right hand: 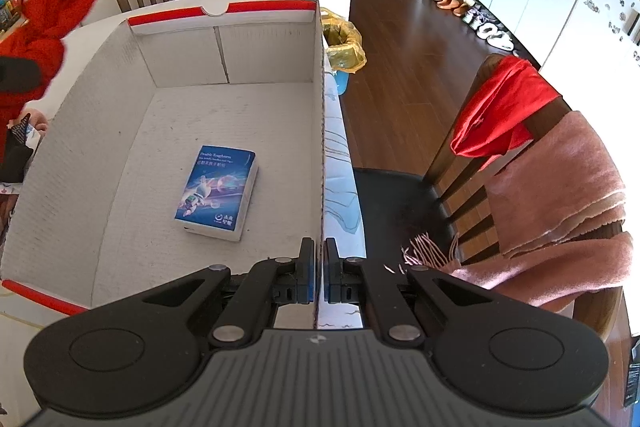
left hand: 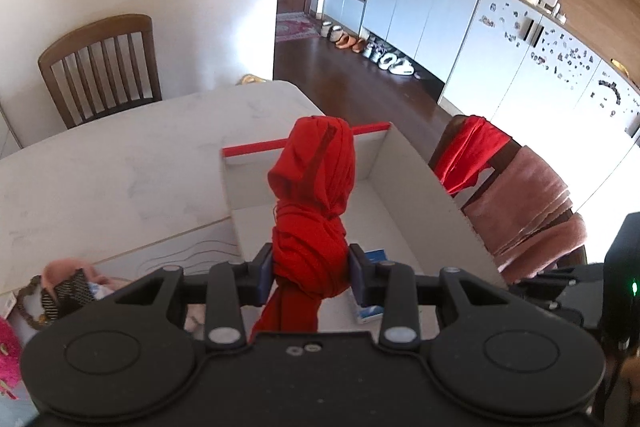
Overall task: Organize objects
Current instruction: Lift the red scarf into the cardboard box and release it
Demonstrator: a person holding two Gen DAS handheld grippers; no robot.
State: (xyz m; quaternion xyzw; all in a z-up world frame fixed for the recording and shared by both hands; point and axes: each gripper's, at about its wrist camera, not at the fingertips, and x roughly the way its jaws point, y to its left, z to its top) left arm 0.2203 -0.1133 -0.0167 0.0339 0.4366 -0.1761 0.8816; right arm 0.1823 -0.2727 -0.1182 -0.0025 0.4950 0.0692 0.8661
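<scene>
Left gripper closed on red cloth, both pads pressed into the twisted middle of the bundle, jaws held partway apart by the fabric. Upper end of the cloth bunched into a hood-like knot above the jaws, lower end trailing down behind them. Seen from the left wrist view, bundle carried over the near part of the white cardboard box, with the box's red-edged far wall behind the knot. Same cloth visible in the right wrist view, outside the box's left wall and above it.

Right gripper pinched tight on the box's right wall, 1 finger inside the box, 1 outside, almost no gap between the pads apart from the thin cardboard edge.

Blue tissue pack lying flat on the box floor, nearer the right wall than the left, apart from every wall. Only 1 item inside the box as far as can be told.

Box resting on white table, taking up the table's right side. Pink furry item and striped pouch on the table left of the box. Wooden chair beyond the table on the far side of the box. Second chair to the right of the box, draped with a pink scarf and another red garment. Small bin lined with yellow bag just past the box's far right corner, on the dark wood floor.
</scene>
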